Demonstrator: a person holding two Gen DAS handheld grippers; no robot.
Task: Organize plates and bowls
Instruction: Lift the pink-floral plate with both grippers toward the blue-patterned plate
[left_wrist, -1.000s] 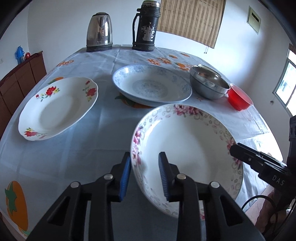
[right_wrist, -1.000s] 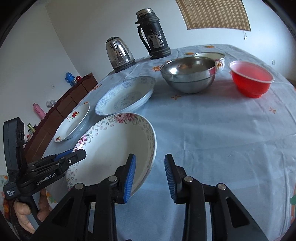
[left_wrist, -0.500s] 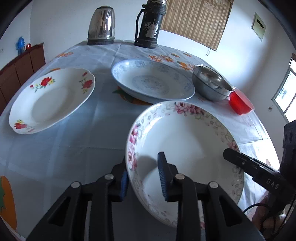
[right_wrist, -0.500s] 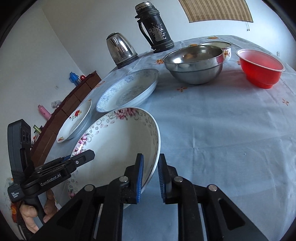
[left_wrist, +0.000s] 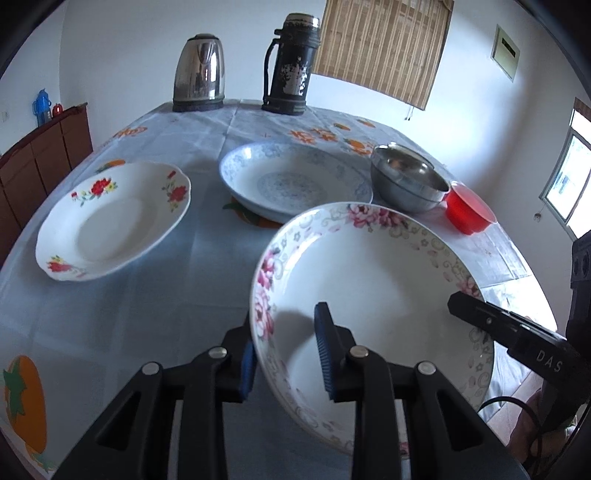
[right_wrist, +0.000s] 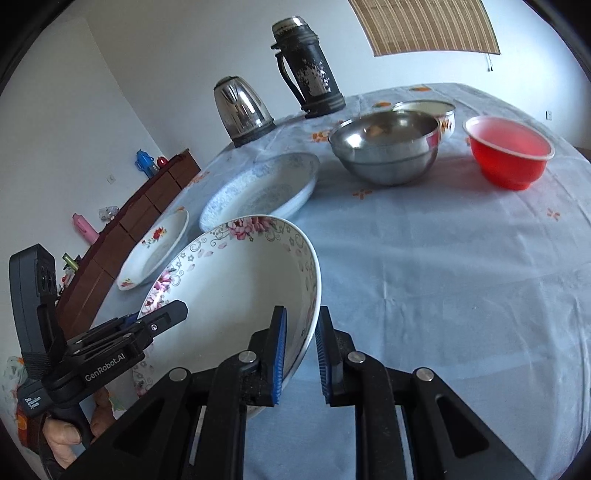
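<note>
A white plate with pink flowers (left_wrist: 376, 295) hangs a little above the tablecloth, its far edge overlapping the near rim of the blue-patterned plate (left_wrist: 295, 181). My left gripper (left_wrist: 286, 360) is shut on its left rim, one pad inside and one below. My right gripper (right_wrist: 301, 356) is shut on the opposite rim of the plate (right_wrist: 236, 295), and it shows as a black finger (left_wrist: 476, 314) at the right. The left gripper (right_wrist: 162, 317) appears at the plate's far side in the right wrist view. A plate with red flowers (left_wrist: 110, 221) lies to the left.
A steel bowl (right_wrist: 384, 147), a red bowl (right_wrist: 509, 151) and a patterned bowl (right_wrist: 424, 109) stand at the right back. A kettle (left_wrist: 199, 74) and a dark thermos (left_wrist: 291, 62) stand at the far edge. A brown cabinet (left_wrist: 37, 166) runs along the left.
Both grippers have shut on the flowered plate's rims. The plate has come up off the cloth and now covers the near edge of the blue plate.
</note>
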